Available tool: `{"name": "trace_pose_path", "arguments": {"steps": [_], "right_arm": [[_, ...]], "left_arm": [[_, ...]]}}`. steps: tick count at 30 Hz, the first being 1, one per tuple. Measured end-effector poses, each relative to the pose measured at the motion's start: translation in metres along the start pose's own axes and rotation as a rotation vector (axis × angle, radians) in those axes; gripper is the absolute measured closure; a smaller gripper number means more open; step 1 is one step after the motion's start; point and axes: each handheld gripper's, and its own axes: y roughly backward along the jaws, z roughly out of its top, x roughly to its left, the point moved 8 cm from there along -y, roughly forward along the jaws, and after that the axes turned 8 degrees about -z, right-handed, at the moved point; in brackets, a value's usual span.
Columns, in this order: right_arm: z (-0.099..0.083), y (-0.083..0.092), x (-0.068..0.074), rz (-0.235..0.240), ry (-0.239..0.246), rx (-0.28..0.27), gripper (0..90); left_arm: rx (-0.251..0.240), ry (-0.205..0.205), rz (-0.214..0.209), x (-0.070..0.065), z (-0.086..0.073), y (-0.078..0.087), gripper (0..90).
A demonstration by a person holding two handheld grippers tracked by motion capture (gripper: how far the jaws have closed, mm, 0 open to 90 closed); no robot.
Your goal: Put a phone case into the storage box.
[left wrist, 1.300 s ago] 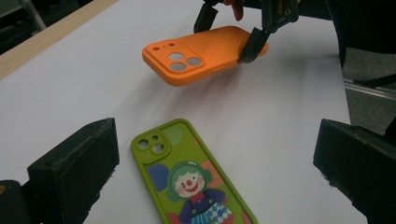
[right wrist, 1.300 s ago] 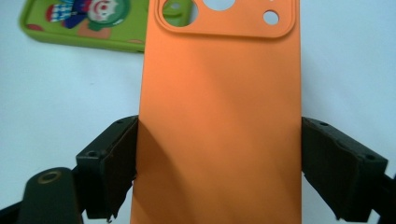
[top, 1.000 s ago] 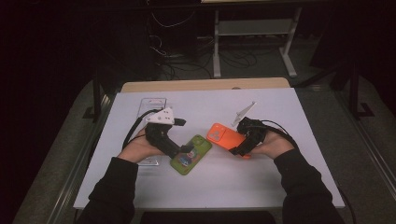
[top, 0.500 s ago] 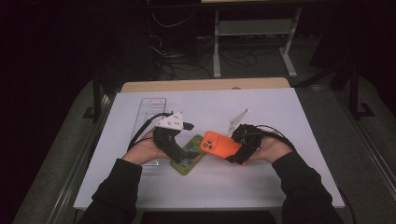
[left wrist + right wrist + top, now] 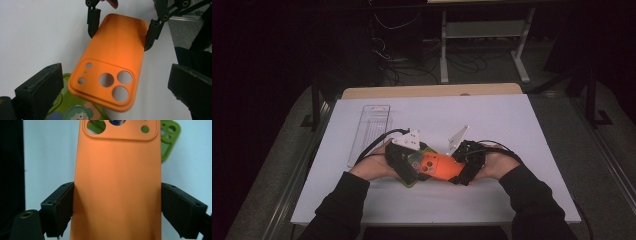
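Orange phone case (image 5: pixel 439 166), near the middle of the white table (image 5: pixel 512 120), clamped across its width by the right gripper (image 5: pixel 117 210), pads pressed on both long edges. Camera-cutout end pointed left, over the green phone case (image 5: pixel 414 162). Back face up, three large round holes and some smaller ones in the raised camera block. Seen in the left gripper view (image 5: pixel 110 67) tilted, cutout end nearest, hanging above the green phone case (image 5: pixel 75 110) with its cartoon print. Left gripper (image 5: pixel 110 87) wide open, jaws spread on either side of that orange end, touching nothing. Green phone case flat on the table, partly covered. Clear plastic tray (image 5: pixel 369 127) farther off to the left, well apart from both.
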Motion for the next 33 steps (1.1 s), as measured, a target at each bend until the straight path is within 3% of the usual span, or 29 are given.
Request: {"name": "trace_pose_path", "arguments": {"steps": [5,15,25,33], "right_arm": [[0.006,0.001,0.01,0.031,0.018,0.004,15.1],[0.016,0.002,0.019,0.031,0.074,-0.004,15.1],[0.02,0.005,0.022,0.03,0.084,-0.011,15.1],[0.02,0.006,0.022,0.038,0.088,-0.02,15.1]], "left_arm": [[0.029,-0.014,-0.019,-0.002,-0.002,-0.003,0.0],[0.09,-0.013,-0.058,-0.007,-0.01,-0.015,0.0],[0.133,-0.027,-0.066,-0.01,-0.014,-0.022,0.0],[0.159,-0.045,-0.078,-0.011,-0.017,-0.024,5.9]]}}
